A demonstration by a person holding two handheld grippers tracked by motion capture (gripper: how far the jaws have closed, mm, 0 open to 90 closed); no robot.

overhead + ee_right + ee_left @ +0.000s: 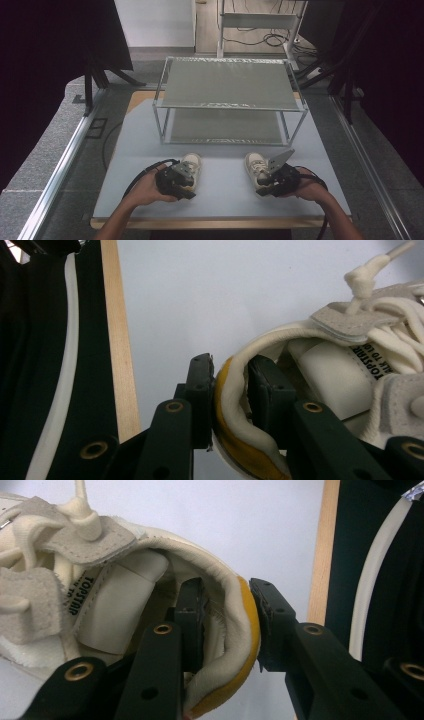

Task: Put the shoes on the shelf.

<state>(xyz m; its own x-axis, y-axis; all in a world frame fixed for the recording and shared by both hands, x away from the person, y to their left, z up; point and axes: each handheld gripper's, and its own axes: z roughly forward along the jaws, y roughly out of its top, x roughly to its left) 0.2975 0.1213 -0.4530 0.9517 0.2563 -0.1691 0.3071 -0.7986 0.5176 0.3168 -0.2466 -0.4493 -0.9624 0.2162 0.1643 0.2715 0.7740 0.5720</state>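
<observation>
Soft padded suede at each heel collar, and little else to bite on. Left hand-held gripper (pixel 227 625) straddling the heel of the left sneaker (pixel 100 605): one jaw down inside the opening, the other just outside the yellow heel tab, a sliver of daylight showing between outer pad and tab, so closing but not clearly clamped. Right hand-held gripper (pixel 230 395) pinching the heel collar of the right sneaker (pixel 350 385), collar visibly squashed between inner and outer jaw. Both shoes flat on the pale table (pixel 220 185), toes pointing away from the jaws toward the two-tier wire shelf (pixel 230 100) farther ahead. Likely trouble from here: foam compressing and sliding out of the pinch on a lift, worse on the left with its looser hold; toe drooping and swinging under a heel-only grip, then catching a shelf rail or post; loose laces just beyond the jaws snagging the frame; collar folding over and releasing the shoe short of the shelf.
</observation>
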